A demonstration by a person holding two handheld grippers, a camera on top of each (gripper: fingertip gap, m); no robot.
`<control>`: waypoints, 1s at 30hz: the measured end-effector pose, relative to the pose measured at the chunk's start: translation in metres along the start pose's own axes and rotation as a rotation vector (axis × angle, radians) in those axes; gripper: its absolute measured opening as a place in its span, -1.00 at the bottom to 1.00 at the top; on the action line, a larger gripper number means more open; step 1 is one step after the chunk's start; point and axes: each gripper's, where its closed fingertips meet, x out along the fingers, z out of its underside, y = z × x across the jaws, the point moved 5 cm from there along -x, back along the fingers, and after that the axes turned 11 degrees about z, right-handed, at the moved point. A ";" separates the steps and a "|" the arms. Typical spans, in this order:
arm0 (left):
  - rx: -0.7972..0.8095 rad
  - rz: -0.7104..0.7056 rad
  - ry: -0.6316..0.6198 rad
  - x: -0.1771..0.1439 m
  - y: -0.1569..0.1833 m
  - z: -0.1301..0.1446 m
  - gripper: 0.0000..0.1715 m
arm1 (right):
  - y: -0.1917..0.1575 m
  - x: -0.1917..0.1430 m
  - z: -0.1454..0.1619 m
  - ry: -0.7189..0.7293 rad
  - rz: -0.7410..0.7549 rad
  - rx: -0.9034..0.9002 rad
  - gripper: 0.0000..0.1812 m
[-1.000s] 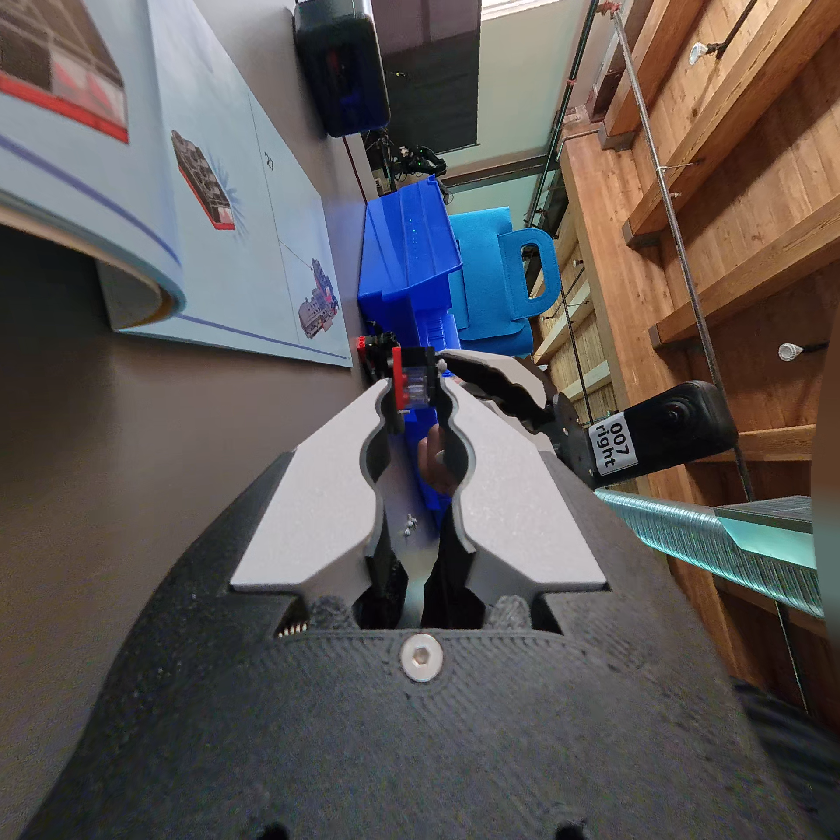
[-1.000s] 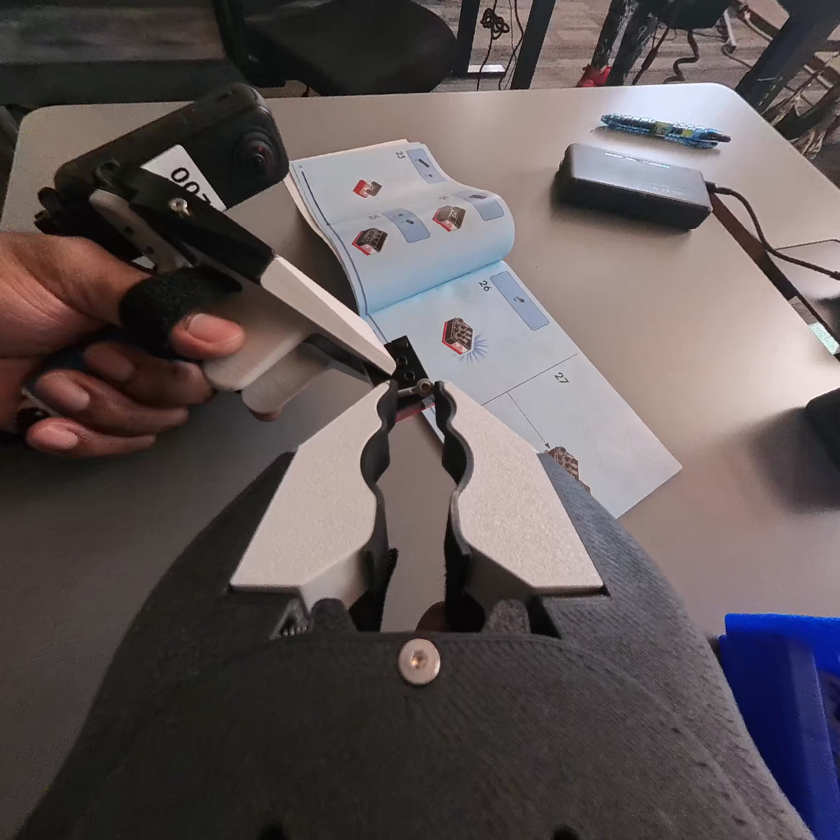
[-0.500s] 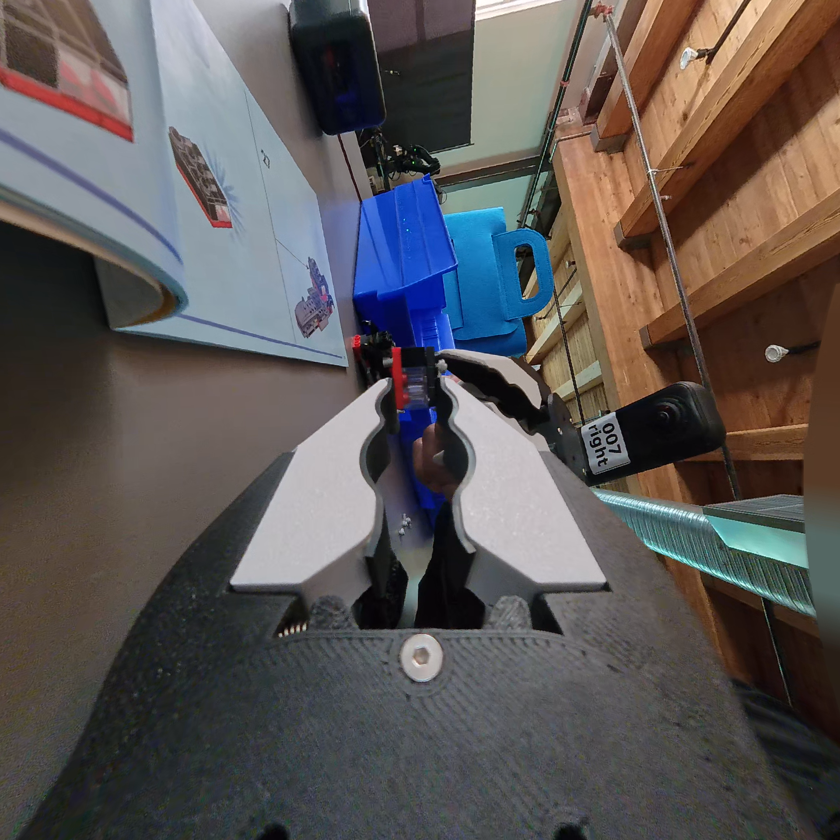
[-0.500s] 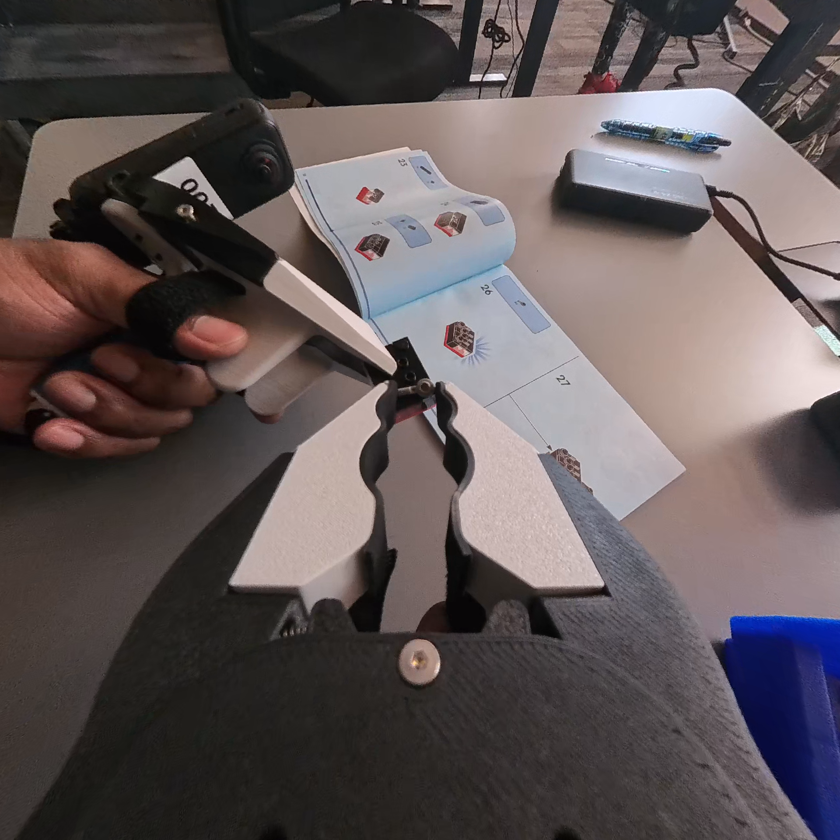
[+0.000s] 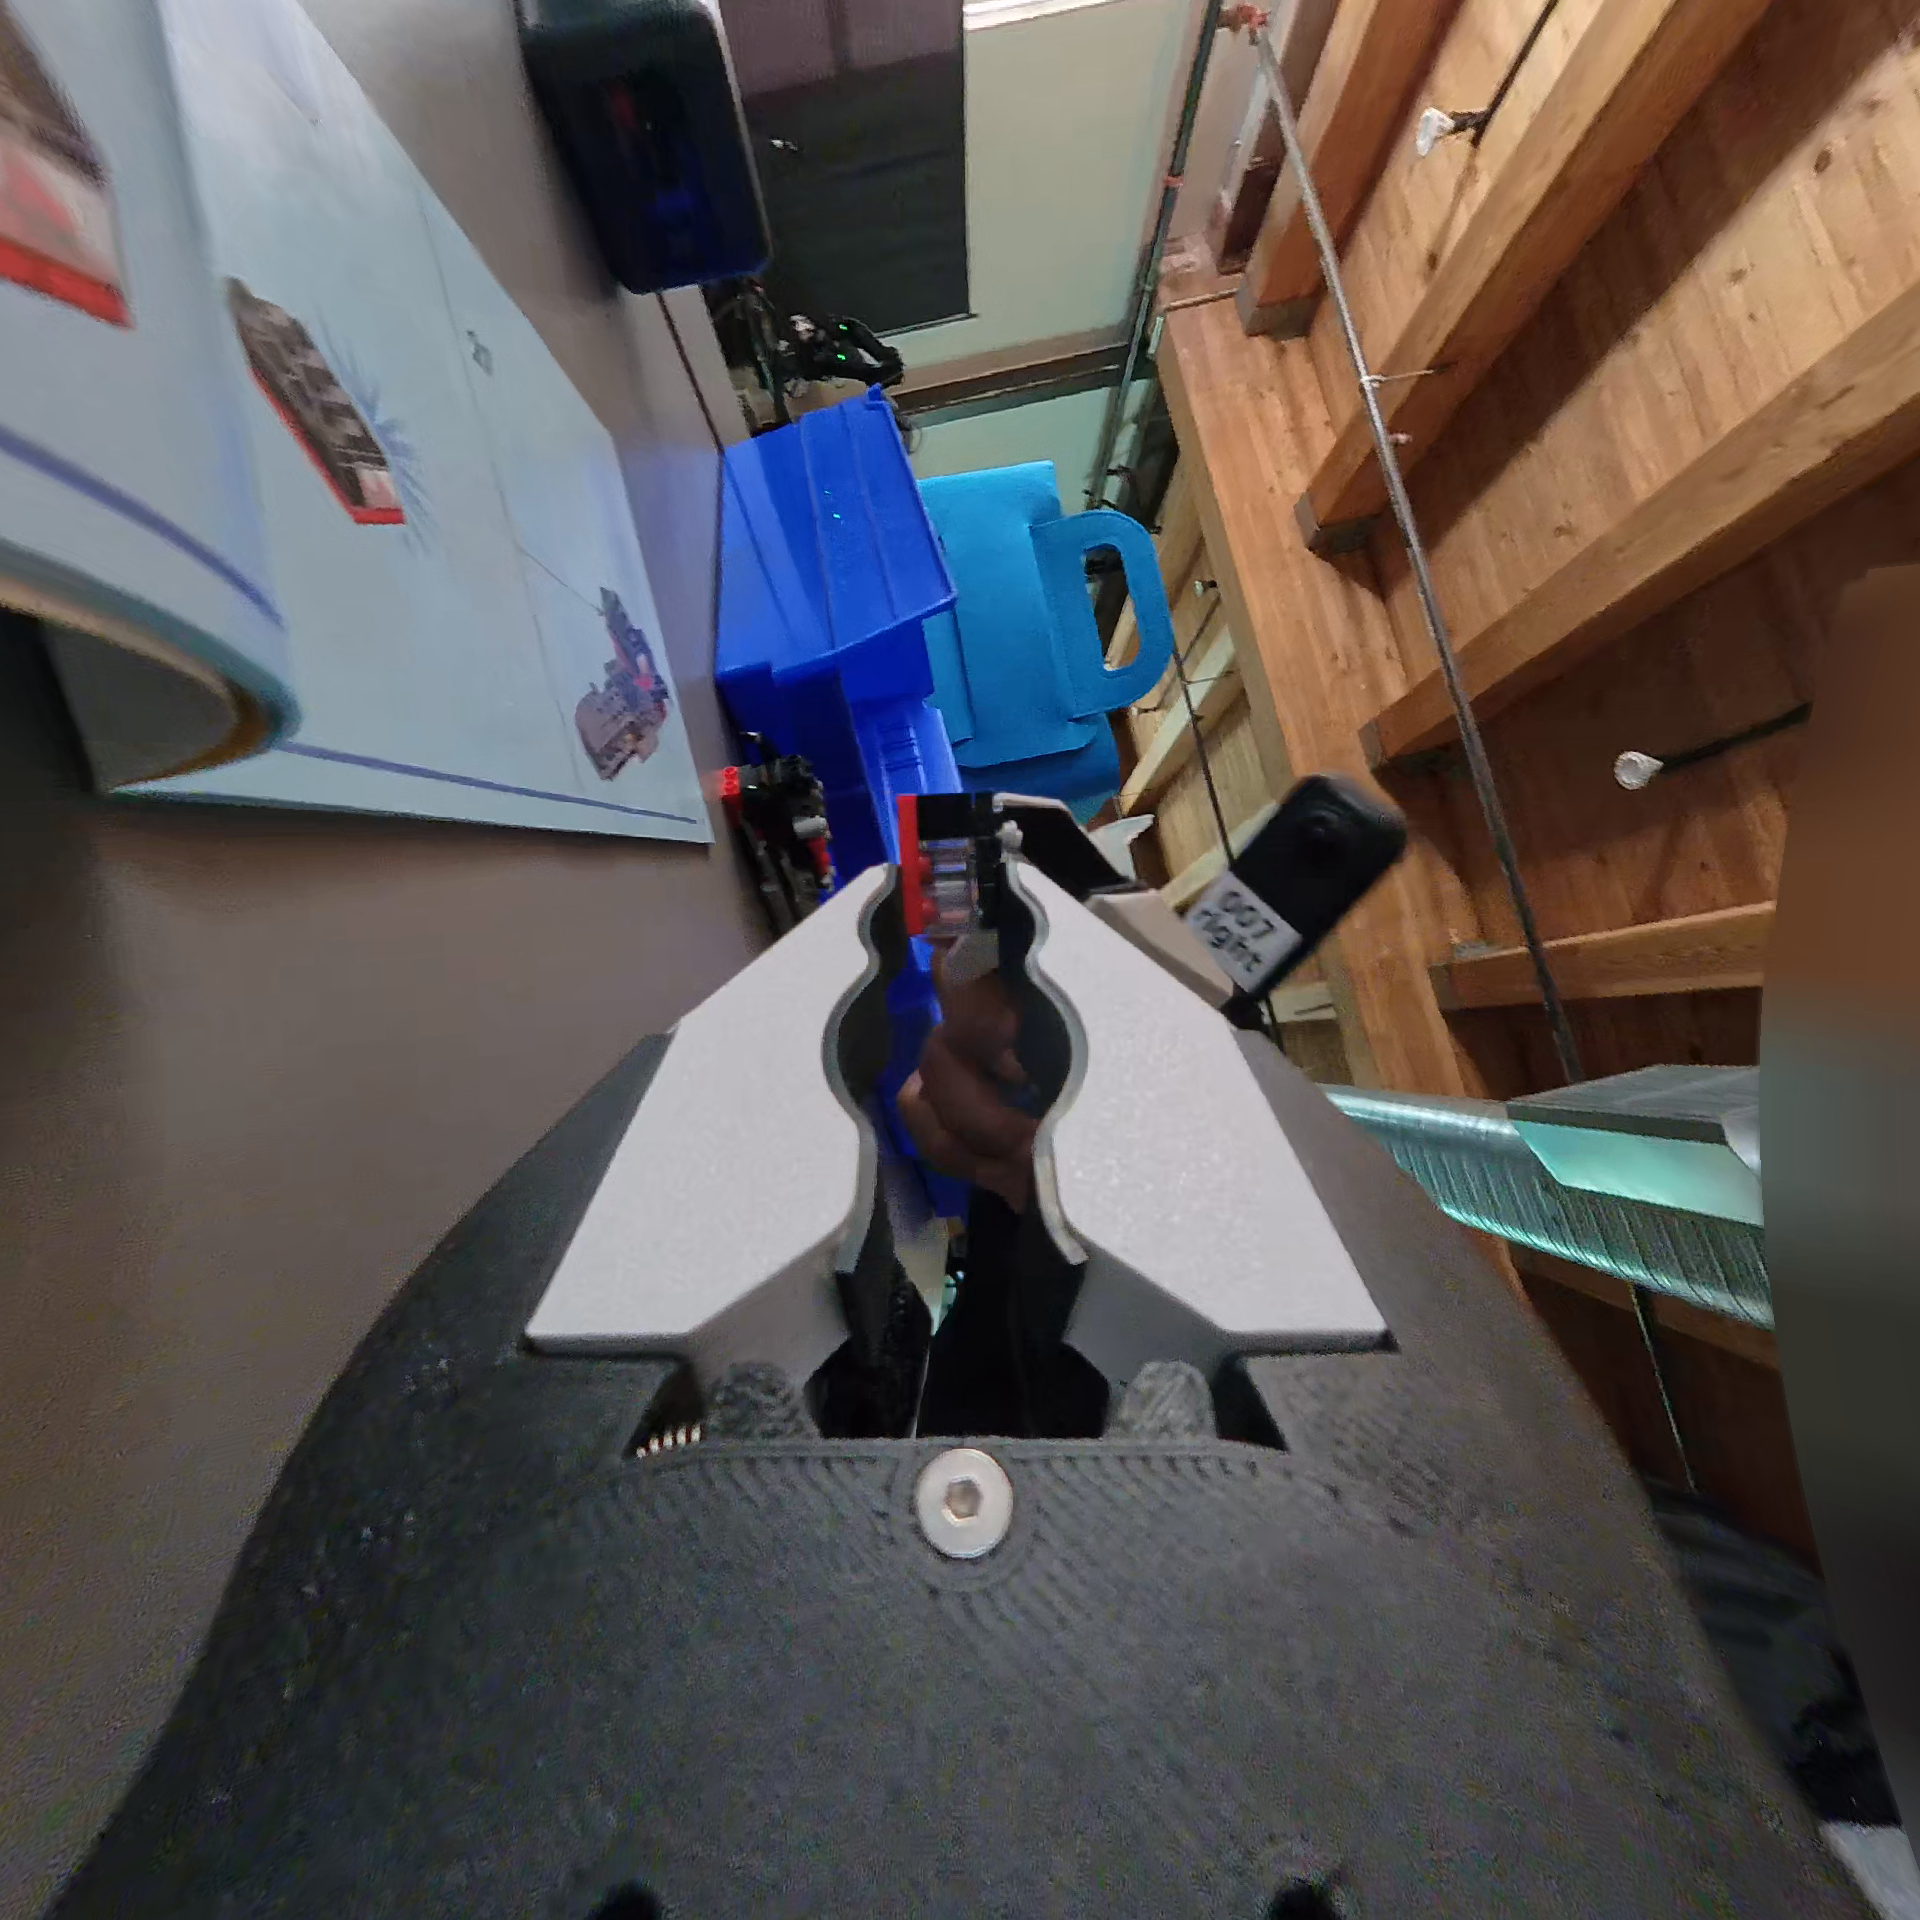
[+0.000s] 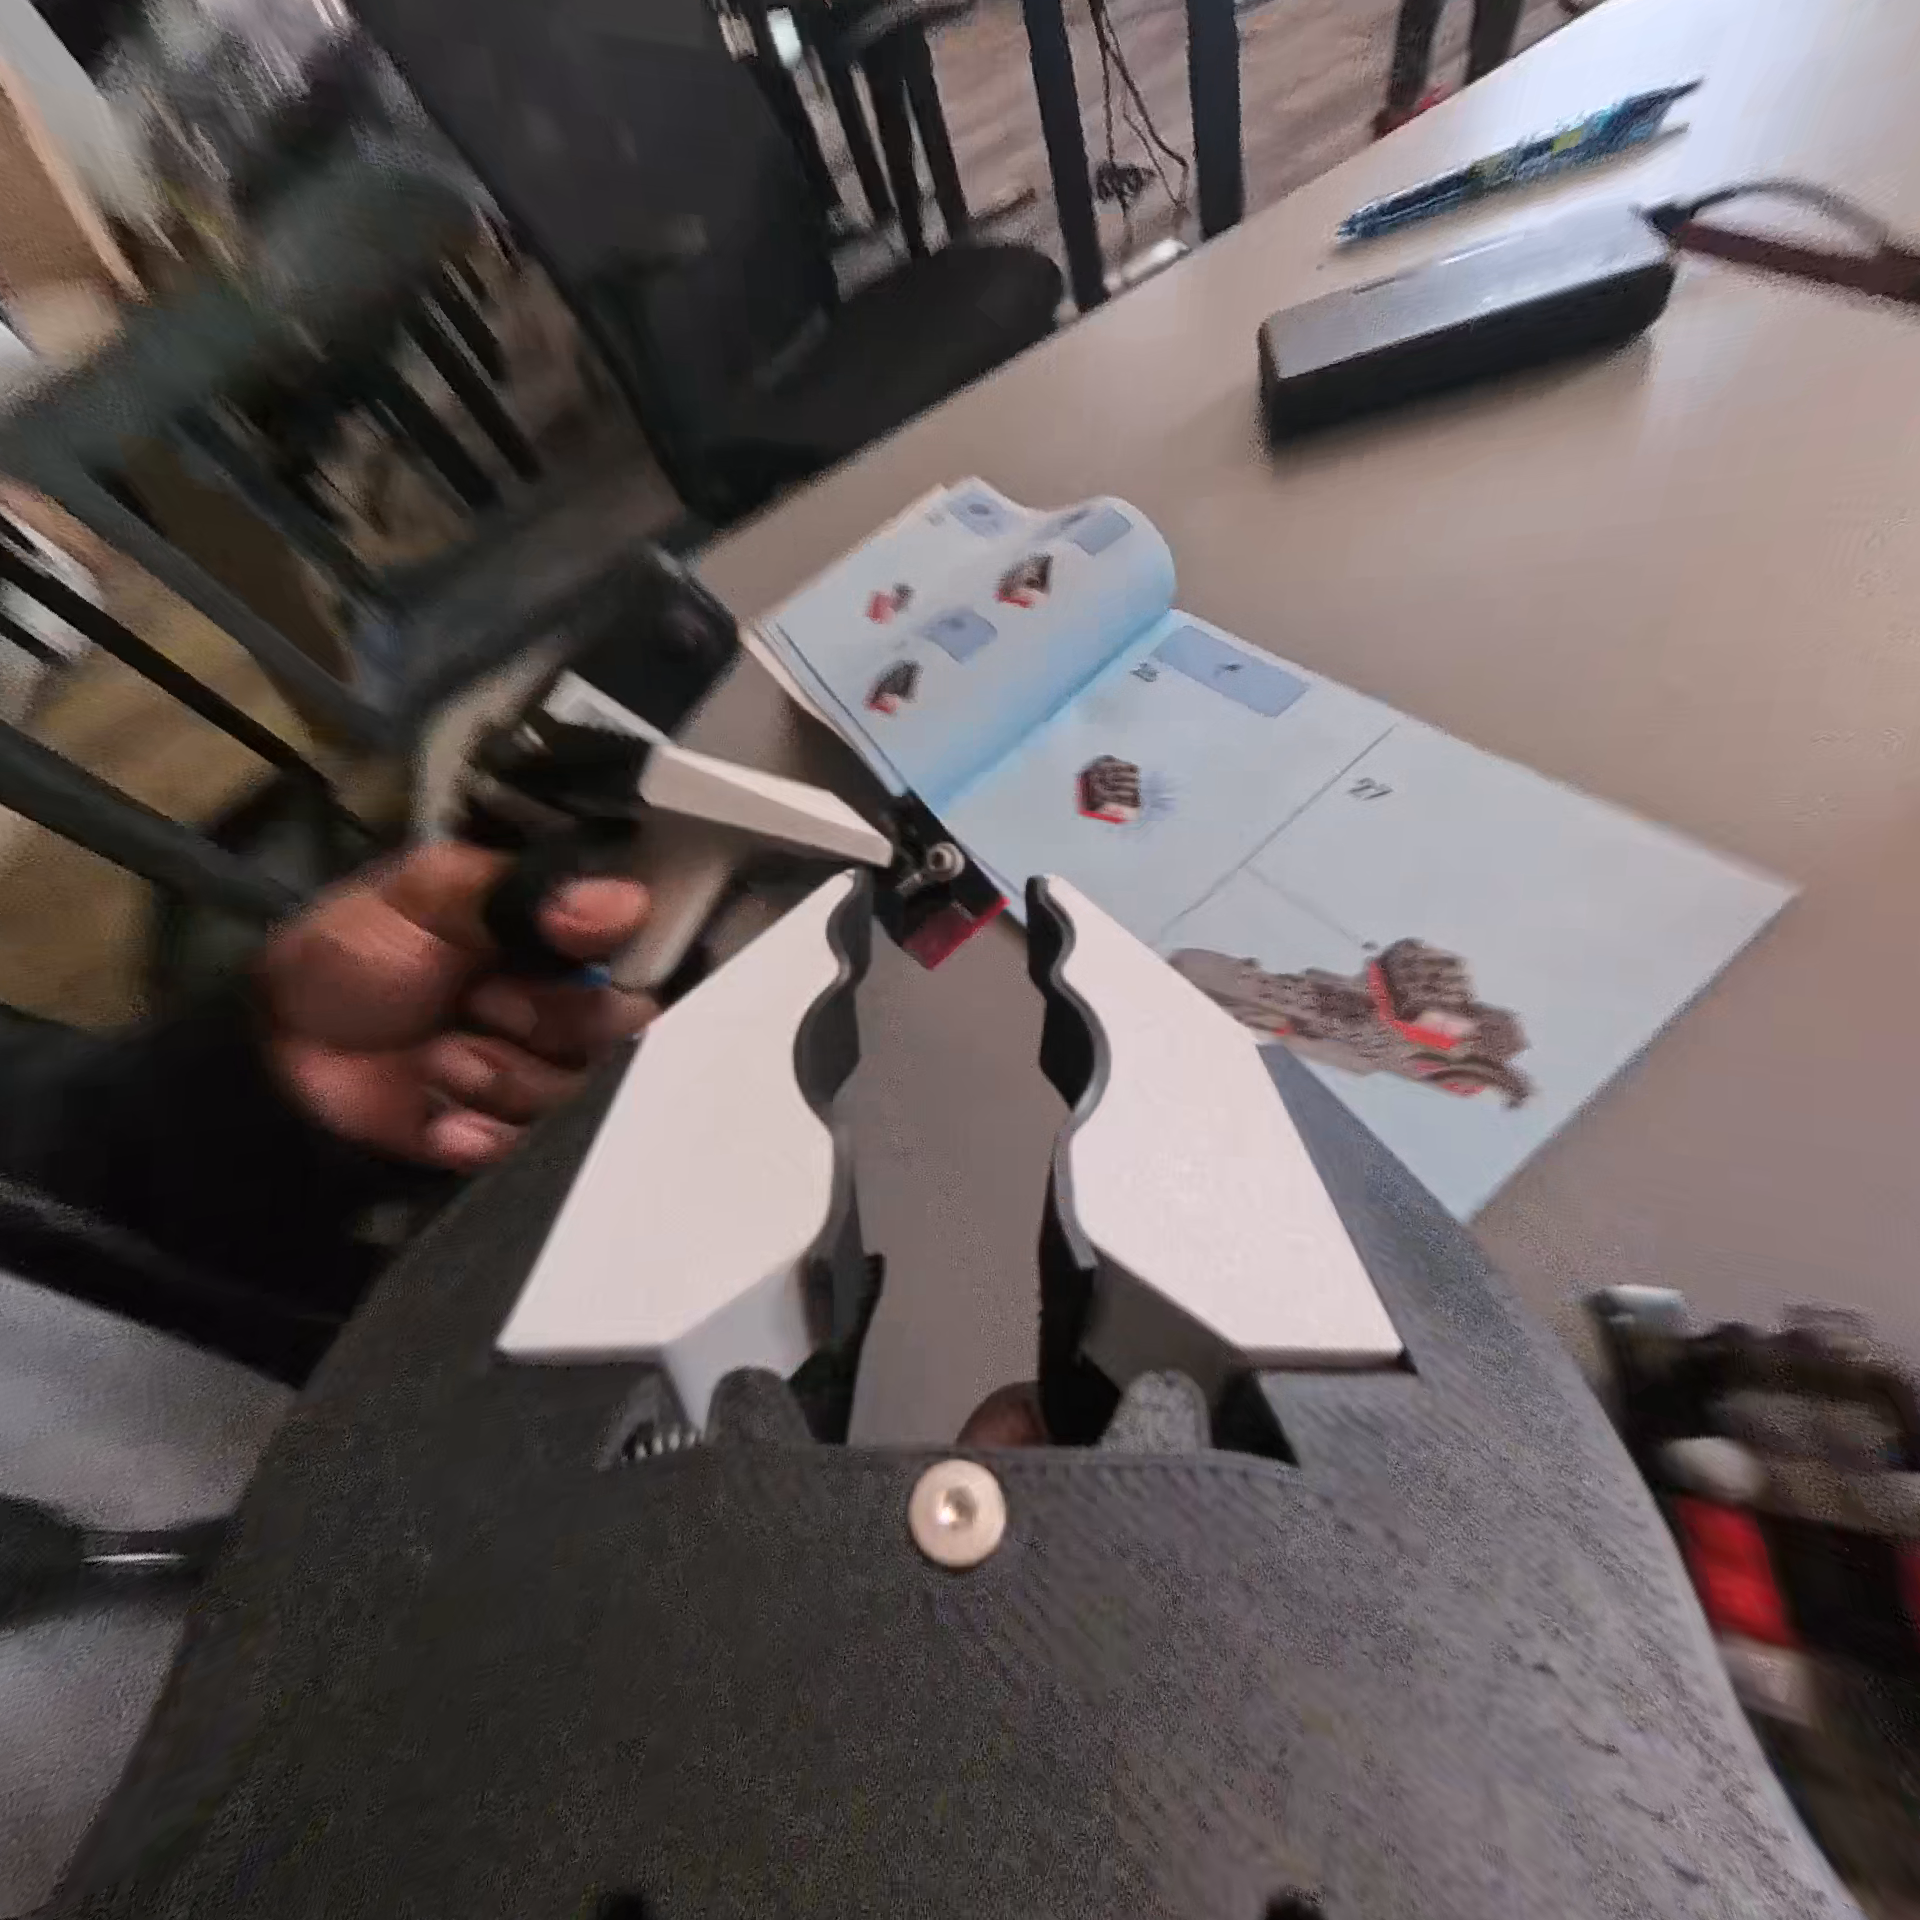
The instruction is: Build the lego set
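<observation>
My left gripper (image 5: 951,883) is shut on a small lego assembly (image 5: 948,868) of red, clear and black pieces, held above the table. In the right wrist view the same assembly (image 6: 940,920) shows black with a red underside and a small grey round piece (image 6: 942,858) on top. It sits at the tip of the left gripper (image 6: 883,844), which a hand holds. My right gripper (image 6: 948,896) is open, its fingertips either side of the assembly and apart from it. It also shows in the left wrist view (image 5: 1049,831), just beyond the assembly.
An open instruction booklet (image 6: 1299,831) lies on the grey table (image 6: 1558,623). A black box (image 6: 1455,312) sits at the far side. A blue bin (image 5: 831,582) and a larger dark lego build (image 5: 784,831) stand beyond the booklet. The build appears blurred at lower right (image 6: 1766,1507). Only a small space, under 4 cm, lies between the two pairs of fingers.
My right gripper has opened off the small grey piece, leaving it on the assembly, and has swung and tilted with motion blur. My left gripper still holds the assembly, shifted slightly.
</observation>
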 end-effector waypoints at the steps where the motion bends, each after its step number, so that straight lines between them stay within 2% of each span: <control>1: 0.004 0.024 -0.004 0.001 0.002 0.000 -0.81 | 0.000 -0.004 -0.002 0.017 -0.045 0.097 -0.65; 5: 0.017 0.082 -0.046 0.008 0.008 0.006 -0.80 | 0.001 -0.015 -0.002 0.057 -0.155 0.362 -0.58; 9: 0.034 0.120 -0.079 0.014 0.013 0.012 -0.80 | 0.001 -0.018 0.001 0.069 -0.221 0.475 -0.54; 19: 0.071 0.160 -0.117 0.019 0.018 0.017 -0.80 | 0.003 -0.016 0.007 0.064 -0.283 0.539 -0.56; 27: 0.118 0.171 -0.148 0.021 0.022 0.019 -0.80 | 0.003 -0.016 0.006 0.065 -0.323 0.558 -0.73; 30: 0.146 0.174 -0.161 0.021 0.024 0.019 -0.80 | 0.003 -0.017 0.006 0.064 -0.338 0.560 -0.74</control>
